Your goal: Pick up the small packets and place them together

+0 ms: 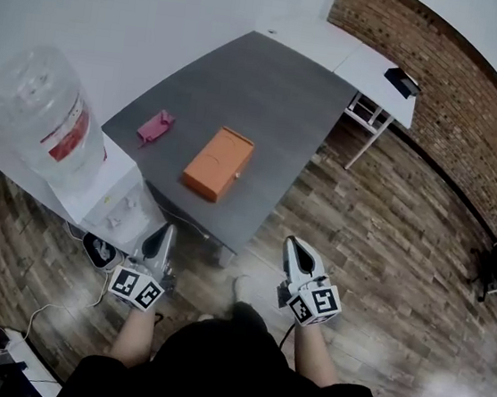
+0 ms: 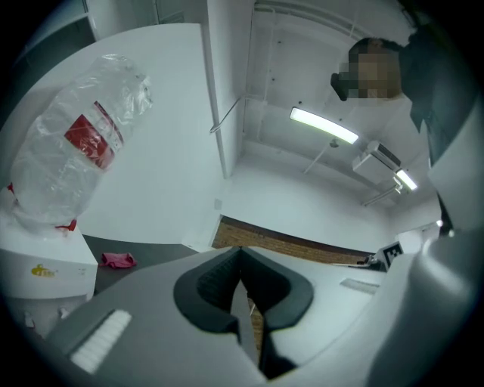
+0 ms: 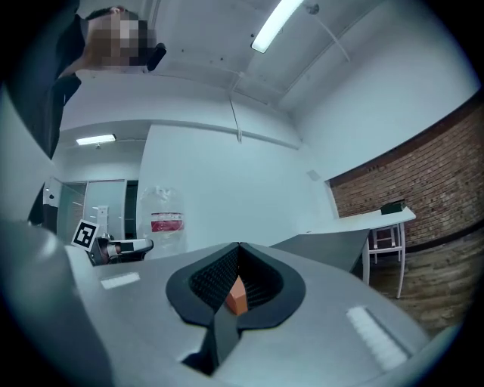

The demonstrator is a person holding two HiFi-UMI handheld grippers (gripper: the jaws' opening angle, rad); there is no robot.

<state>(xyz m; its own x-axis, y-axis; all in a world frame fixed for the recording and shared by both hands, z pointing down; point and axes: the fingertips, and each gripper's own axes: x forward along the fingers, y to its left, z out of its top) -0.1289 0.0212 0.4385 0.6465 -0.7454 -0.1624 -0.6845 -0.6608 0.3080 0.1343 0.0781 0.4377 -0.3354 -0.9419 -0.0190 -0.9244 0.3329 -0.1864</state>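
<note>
A small pink packet [image 1: 155, 126] lies on the dark grey table [image 1: 269, 106], left of an orange box [image 1: 220, 163]. In the left gripper view the pink packet [image 2: 119, 260] shows far off at the left. Both grippers hang over the wooden floor, short of the table's near edge and apart from both objects. My left gripper [image 1: 167, 228] [image 2: 240, 251] has its jaws closed tip to tip and holds nothing. My right gripper [image 1: 293, 241] [image 3: 239, 246] is shut too, with a bit of the orange box [image 3: 236, 296] showing through the hollow behind its tips.
A white water dispenser [image 1: 110, 194] with a clear bottle [image 1: 39, 113] stands against the table's left end, close to my left gripper. A white table [image 1: 364, 59] adjoins the far end before a brick wall [image 1: 450, 92]. A cable [image 1: 46, 312] trails on the floor.
</note>
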